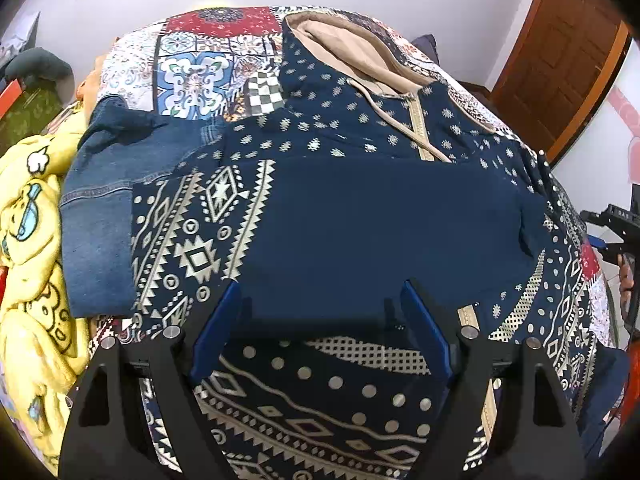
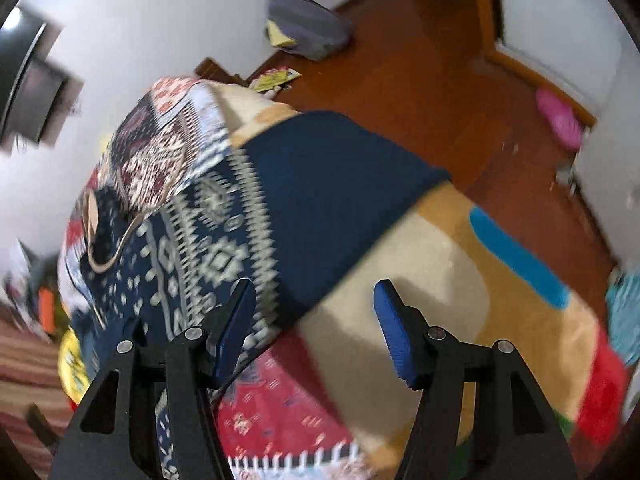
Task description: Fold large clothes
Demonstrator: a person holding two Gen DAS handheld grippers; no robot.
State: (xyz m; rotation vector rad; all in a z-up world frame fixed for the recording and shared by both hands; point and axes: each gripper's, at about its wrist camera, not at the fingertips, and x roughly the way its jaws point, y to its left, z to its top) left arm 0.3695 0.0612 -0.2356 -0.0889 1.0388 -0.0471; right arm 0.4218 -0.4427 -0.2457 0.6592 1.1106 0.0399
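Note:
A navy hoodie with a cream geometric pattern and a tan-lined hood lies spread on the bed, a plain navy panel folded across its middle. My left gripper is open, its blue pads just above the hoodie's lower part, holding nothing. In the blurred right wrist view the hoodie hangs over the bed's edge. My right gripper is open and empty beside that edge, its left pad close to the patterned cloth.
A patchwork bedspread covers the bed. Folded blue jeans lie left of the hoodie, a yellow cartoon blanket further left. A wooden door stands at the right. A multicoloured rug lies on the wooden floor.

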